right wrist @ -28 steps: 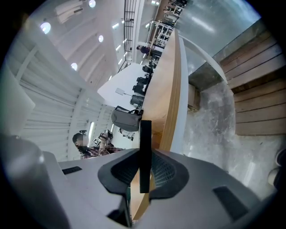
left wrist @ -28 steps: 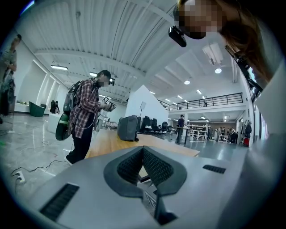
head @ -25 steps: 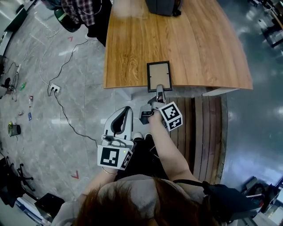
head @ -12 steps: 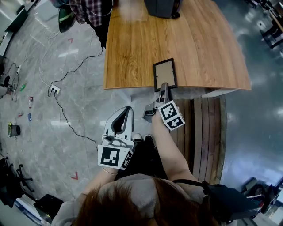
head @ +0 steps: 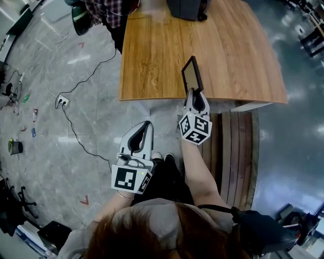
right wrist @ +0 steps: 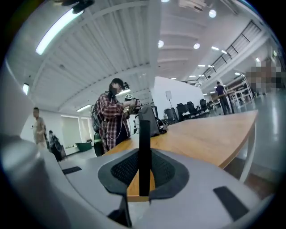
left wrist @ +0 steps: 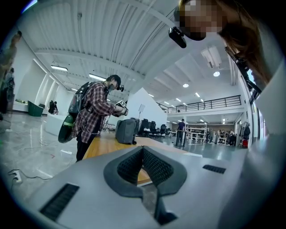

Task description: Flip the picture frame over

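The picture frame (head: 192, 75), black-rimmed with a pale inner face, is lifted off the wooden table (head: 152, 50) and stands nearly on edge above the table's near edge. My right gripper (head: 195, 94) is shut on its near rim. In the right gripper view the frame (right wrist: 144, 134) shows edge-on as a black upright bar clamped between the pads of the right gripper (right wrist: 144, 181). My left gripper (head: 146, 124) hangs off the table, low and left of the frame, shut with nothing in it. In its own view the left gripper (left wrist: 143, 150) holds nothing between its pads.
A dark bag (head: 187, 7) stands at the table's far edge. A person in a plaid shirt (head: 101, 10) stands by the far left corner. A cable and power strip (head: 62, 101) lie on the floor at left. Wooden slats (head: 238, 136) sit below the table at right.
The frame lay flat at the table's near edge; it has been lifted and rolled up onto its edge by the right gripper, which rose and turned. The left gripper stayed put.
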Available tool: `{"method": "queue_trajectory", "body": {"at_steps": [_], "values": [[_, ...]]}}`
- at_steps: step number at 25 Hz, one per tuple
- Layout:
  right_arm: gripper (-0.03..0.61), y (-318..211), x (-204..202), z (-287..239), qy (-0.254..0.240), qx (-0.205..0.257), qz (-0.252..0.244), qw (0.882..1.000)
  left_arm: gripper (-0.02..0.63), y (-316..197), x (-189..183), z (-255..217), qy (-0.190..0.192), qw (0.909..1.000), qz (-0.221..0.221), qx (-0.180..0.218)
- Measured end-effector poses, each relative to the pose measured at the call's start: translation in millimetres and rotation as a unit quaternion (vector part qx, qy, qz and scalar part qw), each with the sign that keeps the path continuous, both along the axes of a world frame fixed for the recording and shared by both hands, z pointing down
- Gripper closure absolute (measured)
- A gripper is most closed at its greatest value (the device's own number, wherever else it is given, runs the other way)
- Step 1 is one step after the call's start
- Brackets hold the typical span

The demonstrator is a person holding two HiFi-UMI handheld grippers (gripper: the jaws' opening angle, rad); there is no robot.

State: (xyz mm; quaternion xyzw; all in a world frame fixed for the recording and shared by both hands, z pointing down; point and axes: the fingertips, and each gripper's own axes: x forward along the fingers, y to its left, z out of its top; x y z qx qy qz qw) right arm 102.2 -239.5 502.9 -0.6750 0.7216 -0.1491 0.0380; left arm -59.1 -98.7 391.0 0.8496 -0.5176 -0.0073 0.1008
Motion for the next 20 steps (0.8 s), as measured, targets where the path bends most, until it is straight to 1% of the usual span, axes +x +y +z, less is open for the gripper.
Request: {"method": "queue_trajectory", "body": {"at_steps": [2, 4, 6, 9, 11, 14, 16, 18, 20], "values": [[0.492, 1, -3, -3, 0.056, 0.003, -0.011, 0.998, 0.607, 1, 0, 0, -0.001, 1.0, 0.001, -0.001], [0.492, -1, -6, -4, 0.113, 0.004, -0.022, 0.993, 0.607, -1, 0, 2, -0.002, 1.0, 0.001, -0.002], [0.492, -4, -12, -4, 0.162, 0.004, -0.036, 0.986, 0.607, -4, 1, 5, -0.003, 1.0, 0.001, -0.004], [0.492, -3, -23, -10, 0.214, 0.01, -0.059, 0.975, 0.607, -3, 0, 5, -0.002, 1.0, -0.002, -0.007], [0.492, -2, -30, -14, 0.261, 0.018, -0.072, 0.962, 0.607, -3, -1, 5, 0.0, 1.0, -0.004, -0.007], [0.492, -4, -41, -13, 0.34, 0.027, -0.101, 0.934, 0.607, -5, -3, 5, 0.002, 0.9999, -0.01, -0.007], [0.492, -5, -49, -13, 0.393, 0.033, -0.124, 0.91, 0.607, -5, -7, 6, 0.004, 0.9999, -0.016, -0.007], [0.492, -5, -57, -14, 0.45, 0.046, -0.141, 0.88, 0.607, -5, -12, 7, 0.005, 0.9997, -0.021, -0.007], [0.492, -4, -66, -14, 0.512, 0.06, -0.16, 0.842, 0.607, -5, -16, 8, 0.006, 0.9996, -0.026, -0.009]]}}
